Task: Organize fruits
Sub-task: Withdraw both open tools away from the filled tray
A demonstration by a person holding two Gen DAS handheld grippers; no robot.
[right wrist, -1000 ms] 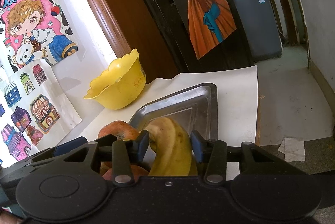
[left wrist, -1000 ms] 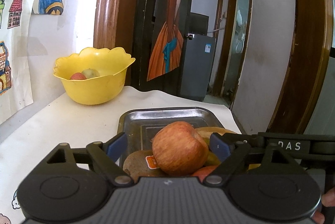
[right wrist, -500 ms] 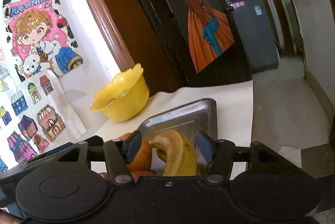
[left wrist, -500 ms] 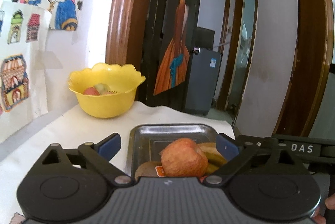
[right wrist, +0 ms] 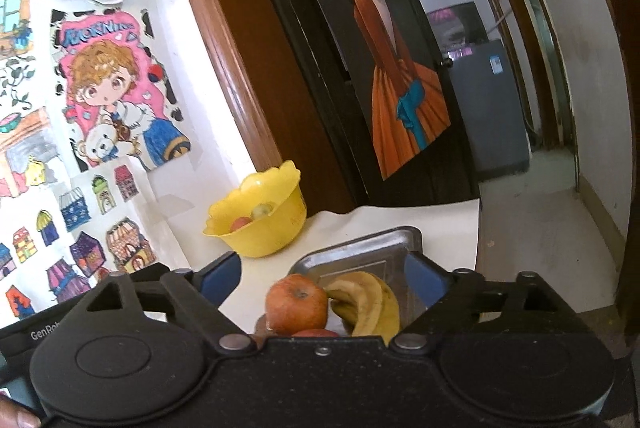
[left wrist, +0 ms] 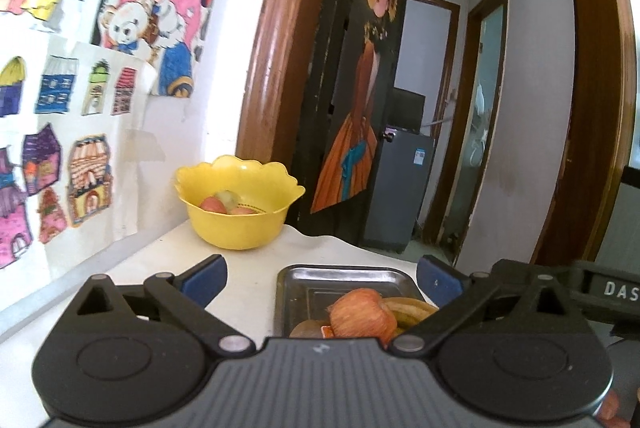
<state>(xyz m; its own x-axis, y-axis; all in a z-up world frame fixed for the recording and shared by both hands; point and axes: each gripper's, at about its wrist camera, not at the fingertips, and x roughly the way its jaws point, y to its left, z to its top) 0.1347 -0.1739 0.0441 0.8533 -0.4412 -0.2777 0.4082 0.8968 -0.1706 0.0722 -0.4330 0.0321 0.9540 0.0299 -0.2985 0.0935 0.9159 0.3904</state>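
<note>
A steel tray (left wrist: 340, 274) (right wrist: 360, 252) on the white table holds a red apple (left wrist: 362, 314) (right wrist: 296, 304), bananas (left wrist: 414, 308) (right wrist: 372, 302) and a brown kiwi (left wrist: 308, 330). My left gripper (left wrist: 320, 278) hangs above and behind the tray, its jaws opening wide with nothing between them. The jaws of my right gripper (right wrist: 323, 278) are opening too, clear of the bananas below. A yellow bowl (left wrist: 240, 203) (right wrist: 260, 224) further back by the wall holds a few small fruits.
The wall with children's drawings (left wrist: 80, 107) runs along the left. A wooden door frame (left wrist: 276, 47) and a dark door with a painted figure (left wrist: 360, 107) stand behind the bowl. The table ends just past the tray, with floor (right wrist: 540, 228) beyond.
Both grippers have pulled up and back from the tray. The left let go of the apple and the right let go of the bananas; both fruits now lie in the tray.
</note>
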